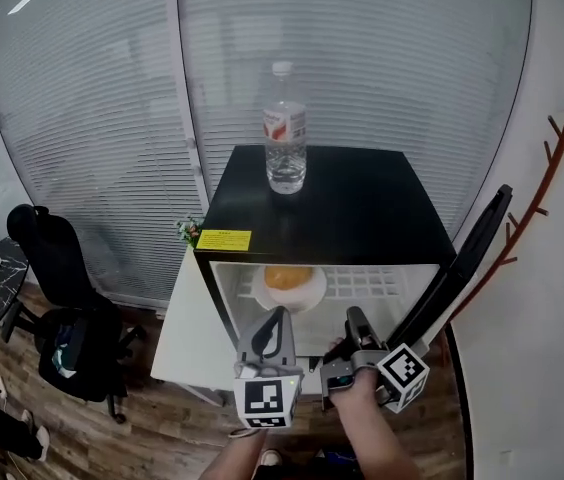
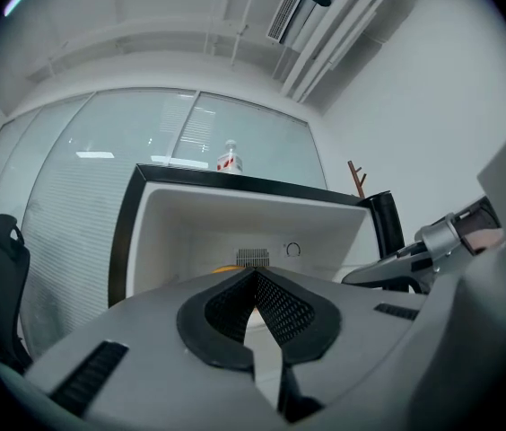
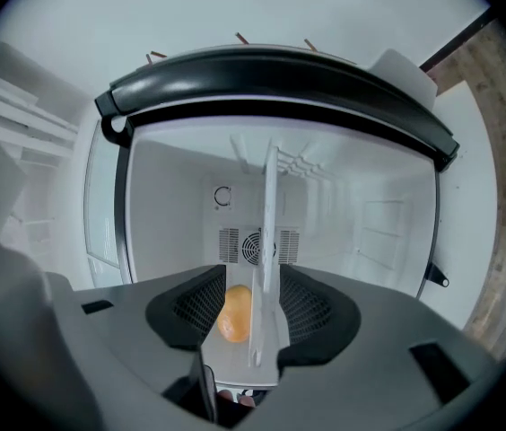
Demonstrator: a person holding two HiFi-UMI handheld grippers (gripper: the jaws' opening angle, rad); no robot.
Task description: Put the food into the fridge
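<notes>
Now, right gripper [image 3: 251,284] jaws wide, nothing gripped; left gripper [image 2: 255,275] jaws together.

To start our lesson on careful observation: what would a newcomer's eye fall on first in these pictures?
First, the small fridge with its black top and its door swung open to the right. A clear water bottle stands upright on top. Inside, a round orange food sits on a white plate on the shelf. In front of the opening are the left gripper, shut, and the right gripper, open.
</notes>
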